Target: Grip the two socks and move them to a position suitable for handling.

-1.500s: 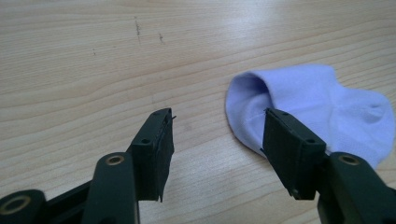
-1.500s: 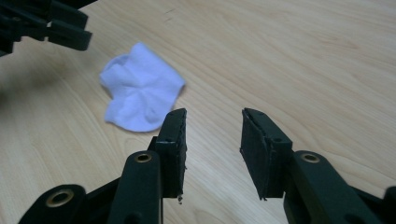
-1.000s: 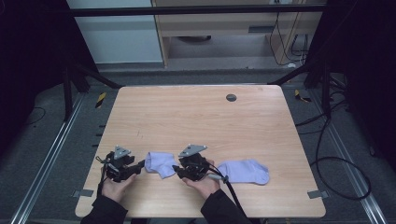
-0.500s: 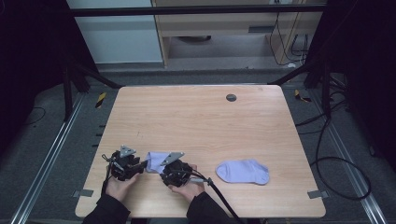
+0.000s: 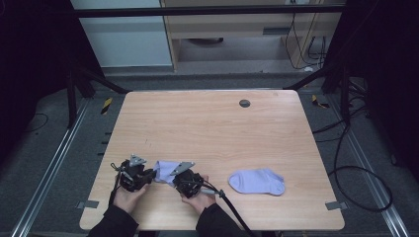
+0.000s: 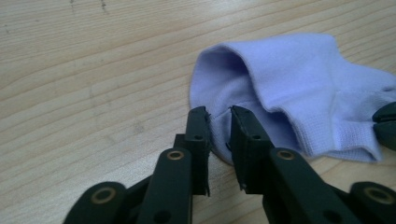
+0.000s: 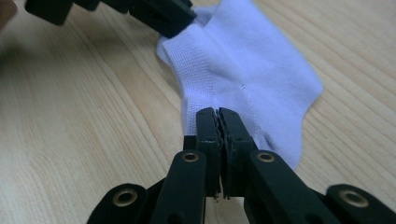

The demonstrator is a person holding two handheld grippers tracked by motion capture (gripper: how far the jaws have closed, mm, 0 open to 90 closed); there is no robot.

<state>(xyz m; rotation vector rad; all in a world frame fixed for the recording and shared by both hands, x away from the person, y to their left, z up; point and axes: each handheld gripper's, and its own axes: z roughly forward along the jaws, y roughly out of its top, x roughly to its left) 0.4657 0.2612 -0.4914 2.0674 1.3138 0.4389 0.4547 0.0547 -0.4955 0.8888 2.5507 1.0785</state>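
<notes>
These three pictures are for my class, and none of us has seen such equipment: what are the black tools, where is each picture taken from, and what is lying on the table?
A person sits at a wooden table and holds a hand-worked two-jaw gripper in each hand. The high view looks down from above; each gripper view comes from a camera riding on that gripper, looking along its black jaws. Two pale lilac socks lie on the table. The right gripper has pinched shut on the edge of the nearer sock. The left gripper has just been closing around that sock's cuff, with fabric between its jaws and a small gap left. The second sock lies flat and untouched, to the person's right.
</notes>
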